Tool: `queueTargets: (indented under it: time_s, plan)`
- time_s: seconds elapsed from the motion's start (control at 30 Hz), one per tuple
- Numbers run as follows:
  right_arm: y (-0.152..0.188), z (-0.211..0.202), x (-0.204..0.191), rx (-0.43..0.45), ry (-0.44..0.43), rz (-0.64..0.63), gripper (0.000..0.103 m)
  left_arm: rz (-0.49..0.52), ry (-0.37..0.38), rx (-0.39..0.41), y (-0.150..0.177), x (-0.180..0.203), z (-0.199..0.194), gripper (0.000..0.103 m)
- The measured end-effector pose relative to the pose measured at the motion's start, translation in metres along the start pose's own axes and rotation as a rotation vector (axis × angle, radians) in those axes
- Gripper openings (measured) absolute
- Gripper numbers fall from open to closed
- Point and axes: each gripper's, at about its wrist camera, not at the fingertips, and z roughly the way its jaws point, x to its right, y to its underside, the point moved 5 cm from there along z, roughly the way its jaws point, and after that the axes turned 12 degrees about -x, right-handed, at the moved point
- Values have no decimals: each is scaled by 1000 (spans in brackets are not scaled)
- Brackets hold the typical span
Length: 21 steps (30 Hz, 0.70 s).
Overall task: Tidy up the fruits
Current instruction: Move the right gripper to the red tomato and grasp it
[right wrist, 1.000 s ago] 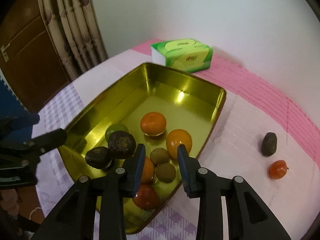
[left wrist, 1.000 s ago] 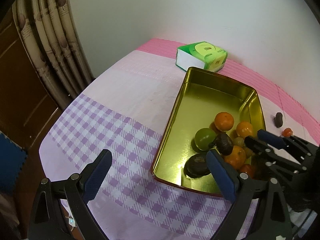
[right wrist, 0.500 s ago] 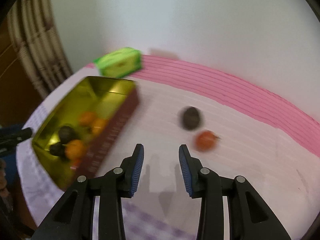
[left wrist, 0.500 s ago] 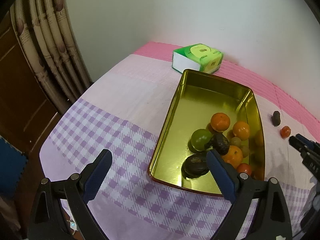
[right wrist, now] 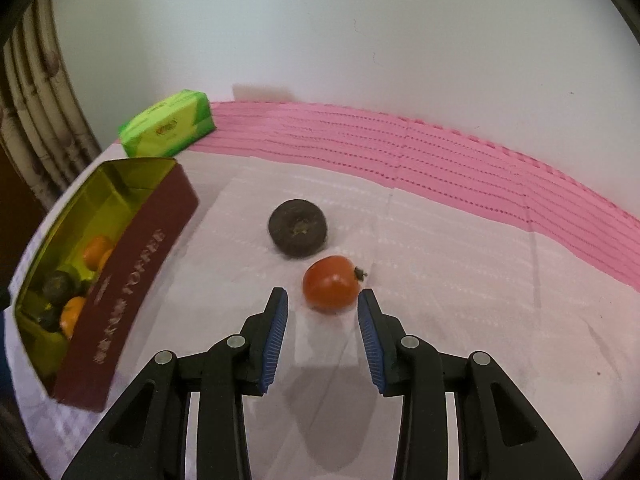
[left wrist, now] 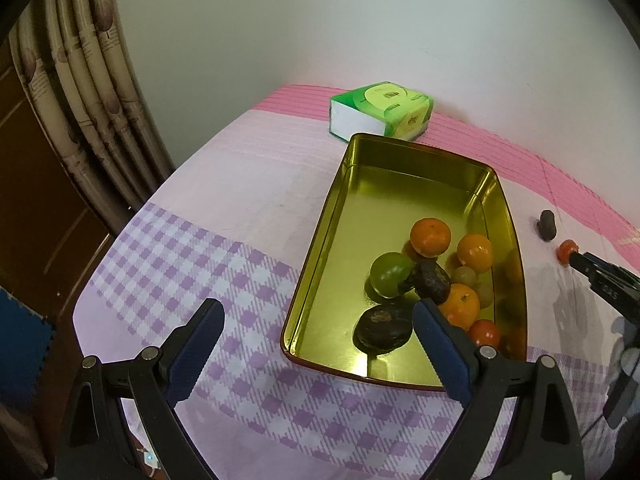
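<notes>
Red tomato (right wrist: 329, 283) and dark fruit (right wrist: 297, 227) lie beside fruit-filled tin (right wrist: 132, 196).

Left wrist view: left gripper's right blue pad (left wrist: 439, 350) hid part of the dark wrinkled fruit (left wrist: 382, 328) and one orange in the gold rectangular tin (left wrist: 320, 240). Right gripper (left wrist: 576, 257) was cut off at the frame's right edge, its tip overlapping the small red tomato-like fruit (left wrist: 566, 251). Right wrist view: the tin's maroon wall (right wrist: 132, 280) hid most of the fruit inside, and that left side was slightly blurred.

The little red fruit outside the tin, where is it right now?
In the right wrist view the red fruit lies on the cloth just ahead of the open right hand-held gripper, beside the dark fruit.
</notes>
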Motion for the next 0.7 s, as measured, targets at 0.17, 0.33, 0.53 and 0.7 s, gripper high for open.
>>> queueTargets:
  time_s: [0.17,0.33,0.53,0.7]
  plan:
    - [-7,17,3,-10,11,0,38,8,2,-5,0,2,4,94]
    - [-8,27,0,2,18,-34,38,28,-13,3,0,5,6,94]
    - [-4,27,1,34,26,-82,36,46,-52,24,-2,8,6,94]
    - [-2,22,20,44,37,-62,36,87,-60,25,-8,28,2,94]
